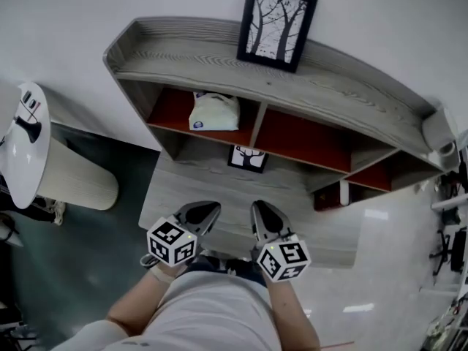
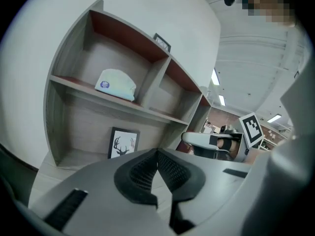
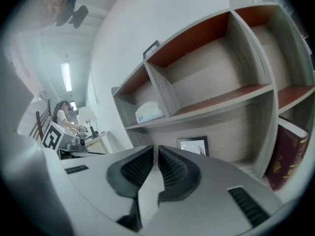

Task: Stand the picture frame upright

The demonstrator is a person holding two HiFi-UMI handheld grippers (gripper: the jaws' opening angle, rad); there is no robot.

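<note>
Left gripper (image 2: 157, 154): jaws together, pads meeting at the tips, nothing between them. Right gripper (image 3: 156, 151): jaws drawn in to a thin slit, likewise empty. In the head view both are held side by side over the front edge of the desk (image 1: 183, 189), close to the person's body and pointing toward the shelf unit (image 1: 344, 93).

Small picture frame (image 1: 247, 159) (deer print, dark border): stands upright on the desk at the very back, in the lower bay under the shelf, resting against the rear panel. It lies ahead of both grippers and well apart from them, roughly between their lines of aim. The left gripper view places it to the left of that gripper's tips; the right gripper view places it just right of its own tips. No contact with either gripper.

Other items noted: a second, larger frame (image 1: 276, 25) with a tree print stands on top of the shelf unit; a white bundle (image 1: 214, 112) sits in the left compartment above the deer frame; a dark red book (image 3: 288, 154) leans in the lower right bay.
</note>
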